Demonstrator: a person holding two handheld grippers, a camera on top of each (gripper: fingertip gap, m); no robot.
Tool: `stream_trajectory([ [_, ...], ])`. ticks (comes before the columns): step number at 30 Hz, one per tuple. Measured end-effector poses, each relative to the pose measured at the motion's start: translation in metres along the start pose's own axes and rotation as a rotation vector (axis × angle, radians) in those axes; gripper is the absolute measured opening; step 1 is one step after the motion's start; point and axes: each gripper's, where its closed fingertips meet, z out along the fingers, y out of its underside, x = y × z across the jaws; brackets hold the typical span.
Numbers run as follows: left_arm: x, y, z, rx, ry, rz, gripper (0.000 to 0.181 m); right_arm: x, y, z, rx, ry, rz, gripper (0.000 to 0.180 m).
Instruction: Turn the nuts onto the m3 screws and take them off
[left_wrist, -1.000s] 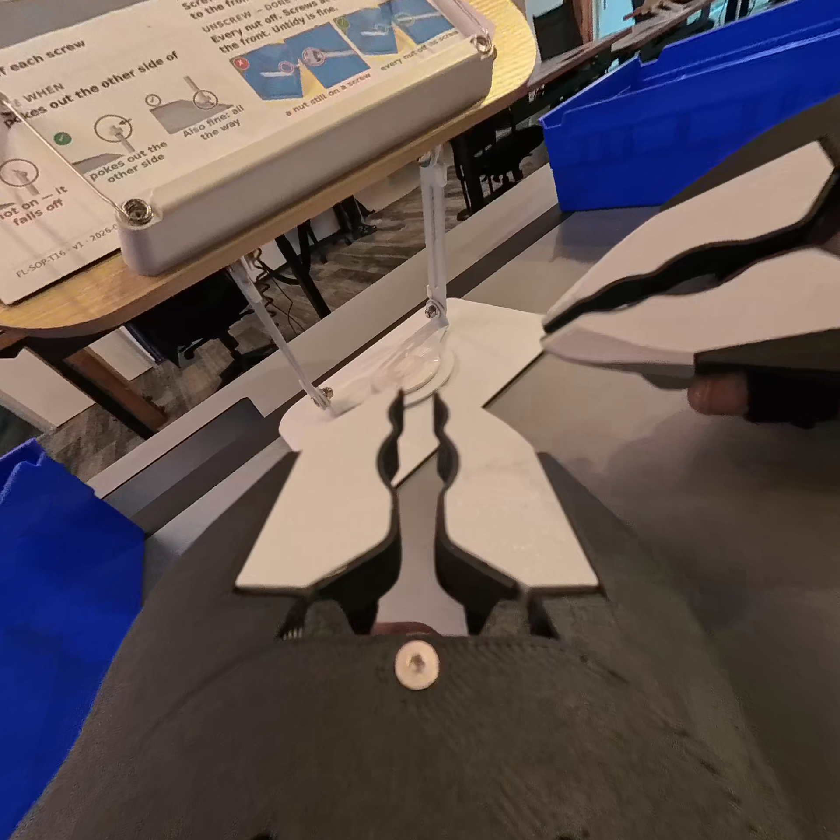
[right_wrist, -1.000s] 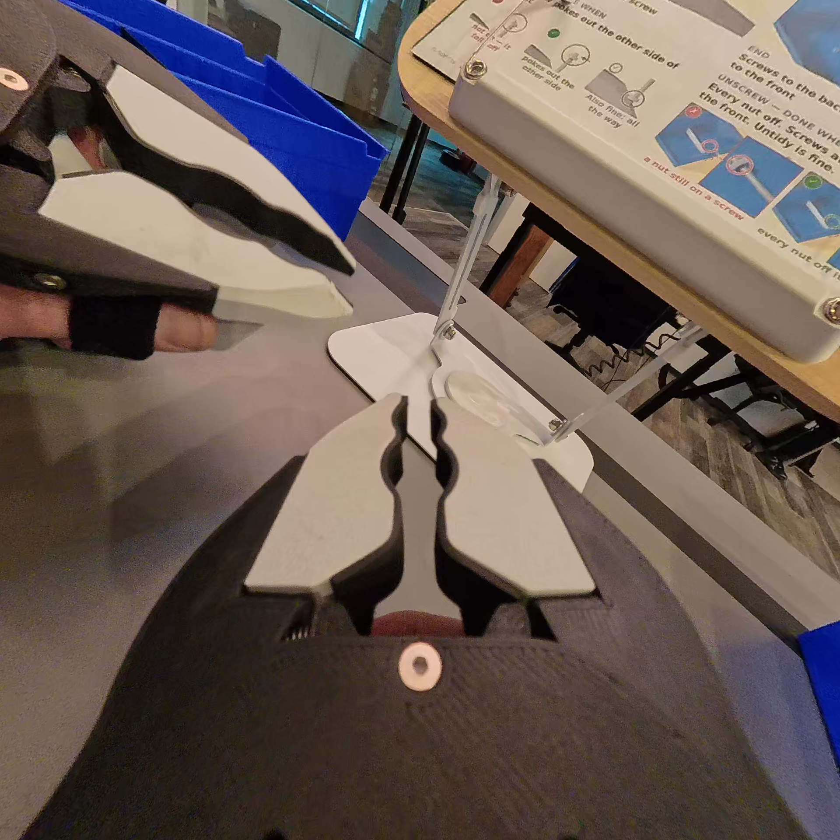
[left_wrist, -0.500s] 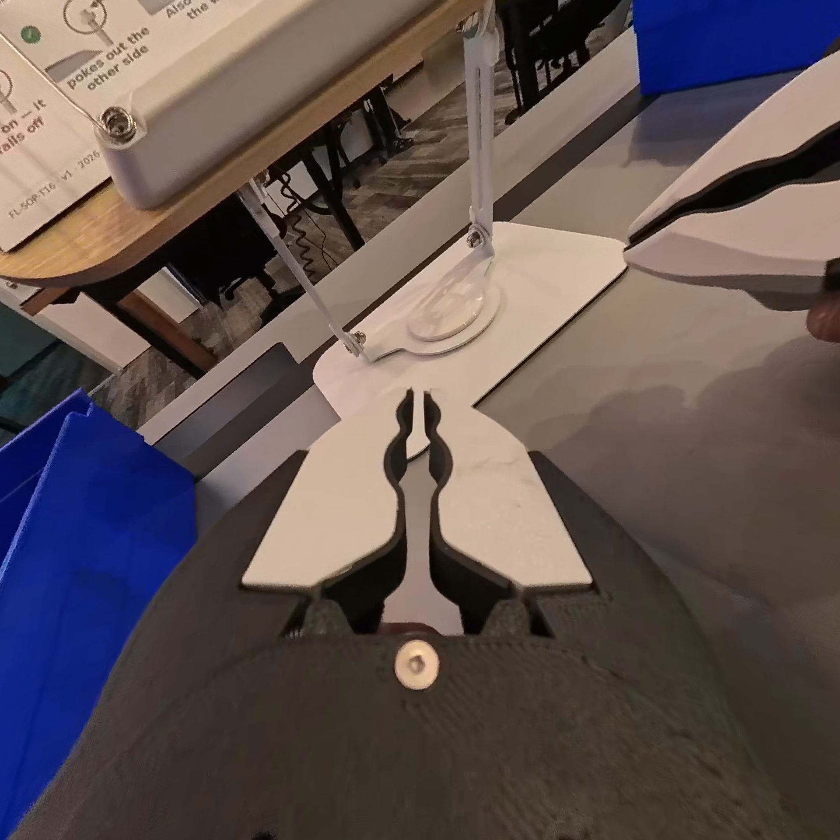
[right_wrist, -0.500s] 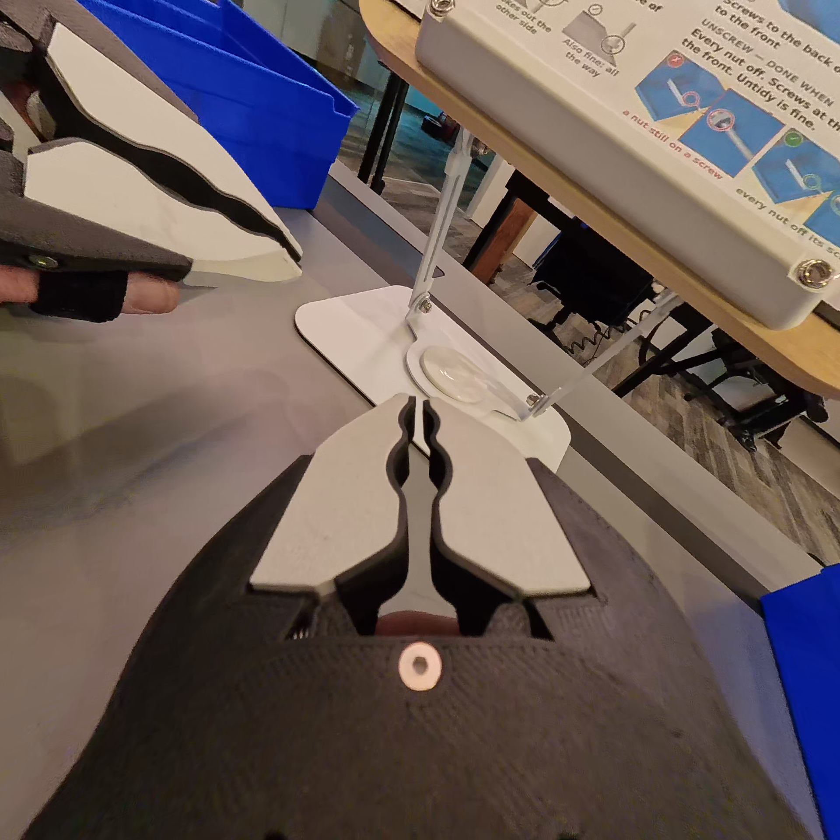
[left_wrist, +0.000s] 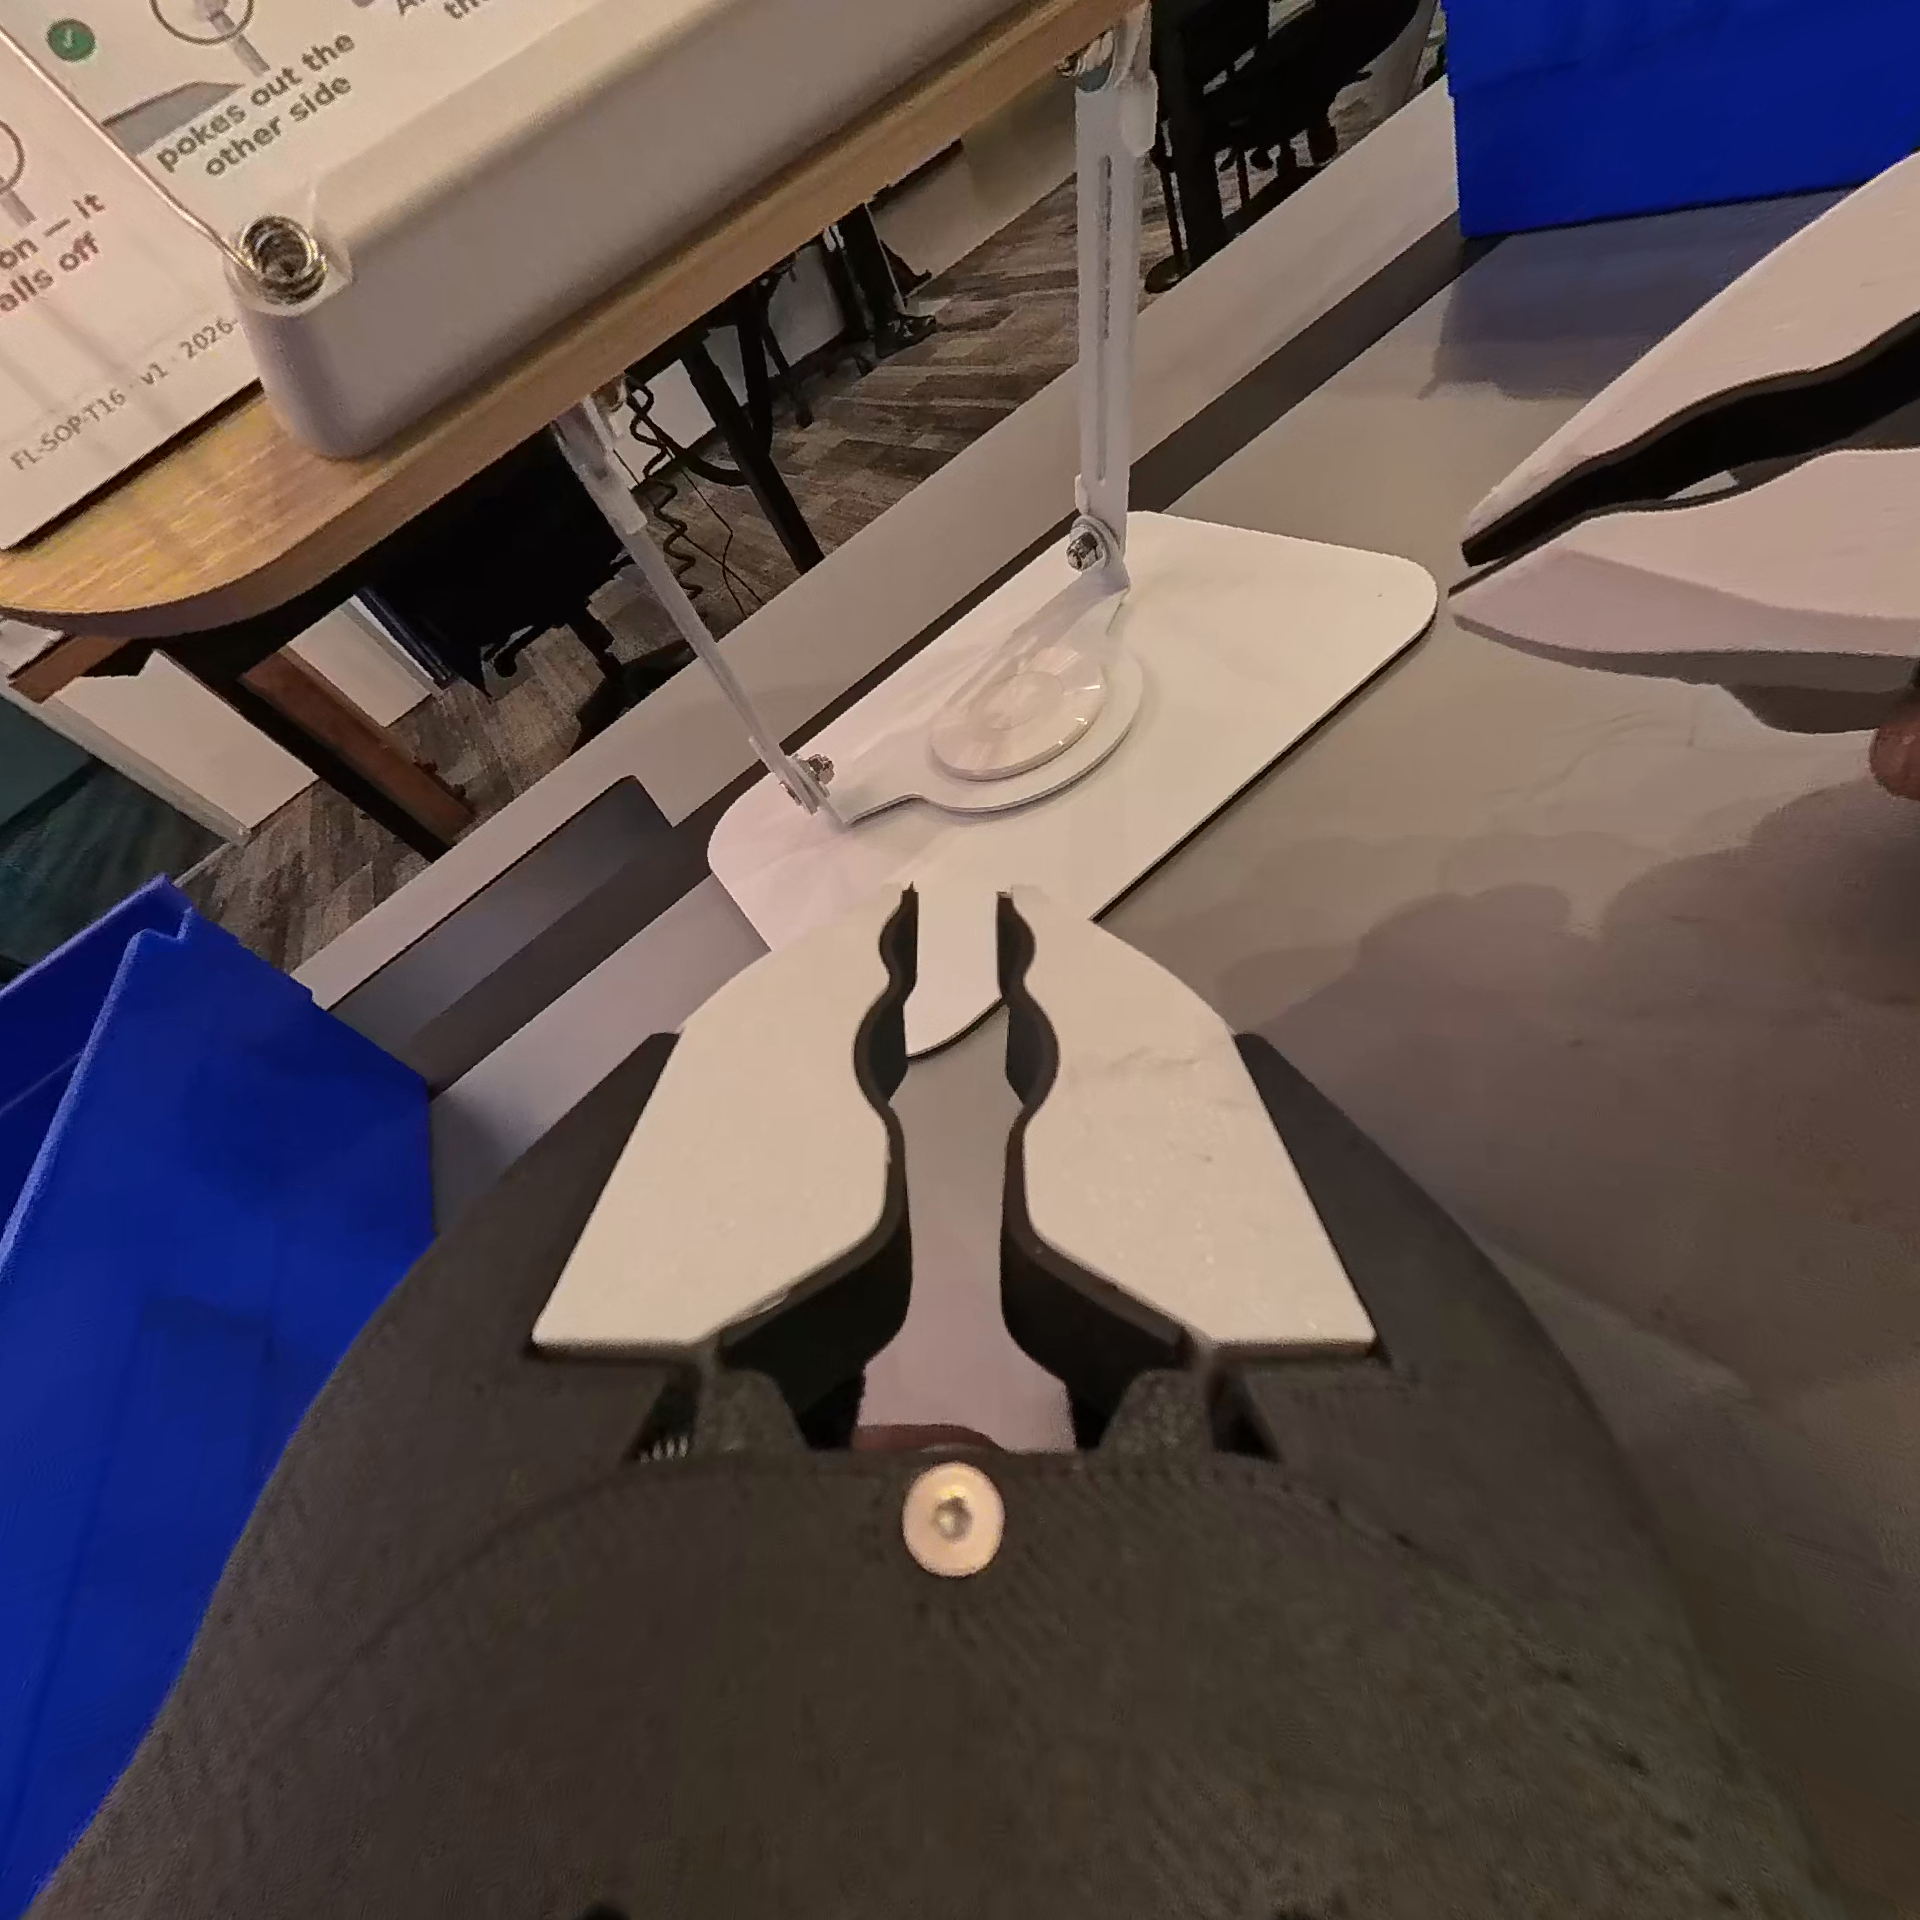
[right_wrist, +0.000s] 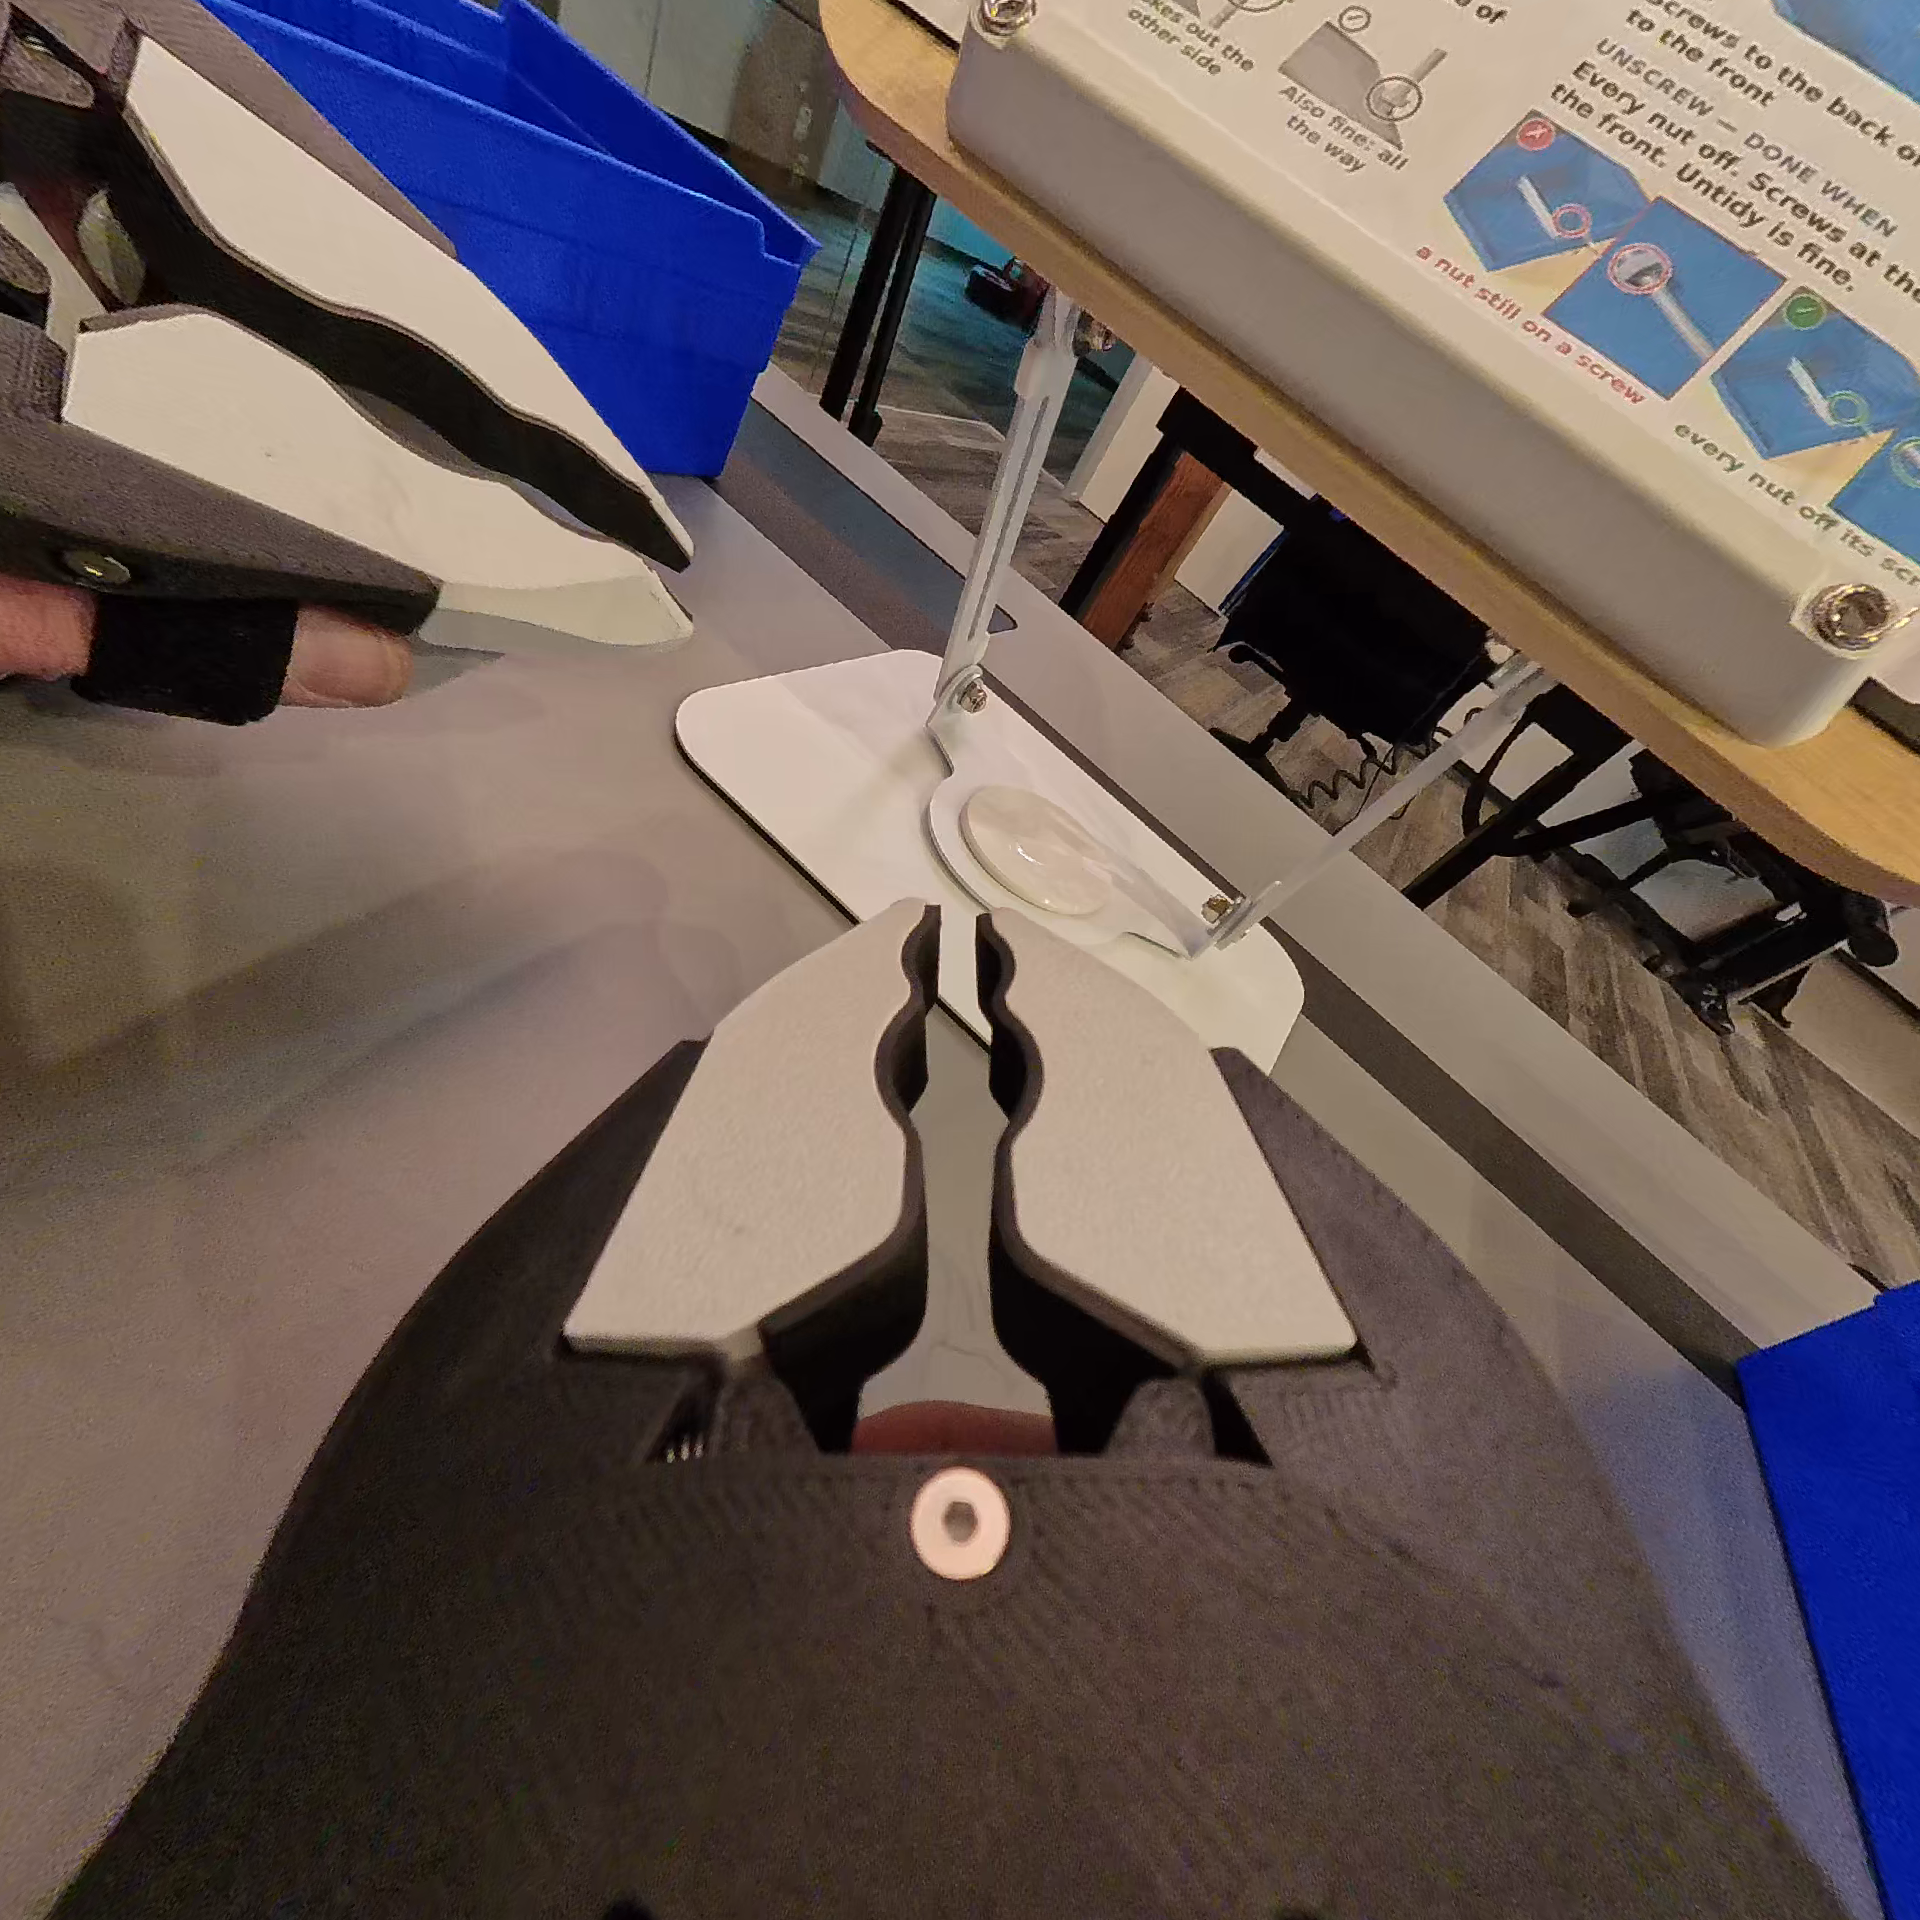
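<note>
No nuts or screws show in either view. My left gripper (left_wrist: 958, 899) hovers over the grey table (left_wrist: 1507, 1091) with its jaws a narrow gap apart and nothing between them. Its tips point at the white base plate (left_wrist: 1278, 644) of a sign stand. My right gripper (right_wrist: 956, 914) is empty with its tips almost touching, and it points at the same plate (right_wrist: 810, 758) from the other side. The right gripper also shows in the left wrist view (left_wrist: 1486, 540), and the left gripper in the right wrist view (right_wrist: 675, 592), held by a gloved hand (right_wrist: 187, 655).
A white instruction sign (left_wrist: 499, 208) on a wooden board stands tilted on thin clear struts (left_wrist: 1107, 343) above the plate. It also shows in the right wrist view (right_wrist: 1403, 343). Blue bins stand at the left (left_wrist: 156, 1195), the far right (left_wrist: 1662, 94), the far left (right_wrist: 582, 229) and the right edge (right_wrist: 1839, 1558). Tip to tip, the grippers are about 10 cm apart.
Both grippers have pulled back from the stand and apart from each other. The left jaws narrowed half a second ago and have now opened a little. The right jaws have narrowed.
</note>
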Motion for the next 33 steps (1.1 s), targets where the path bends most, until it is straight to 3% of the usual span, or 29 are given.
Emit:
stream_trajectory([
  [17, -0.006, -0.008, -0.012, 0.082, 0.008, -0.061, 0.025, -0.003, -0.004, -0.003, 0.031, -0.013, 0.004, 0.013],
  [21, -0.015, -0.004, -0.028, 0.084, -0.018, -0.106, 0.031, -0.007, -0.008, -0.004, 0.044, -0.024, 0.002, 0.022],
  [33, -0.034, 0.019, -0.099, 0.12, -0.095, -0.207, 0.033, -0.013, -0.007, -0.003, 0.037, -0.039, -0.031, 0.023],
])
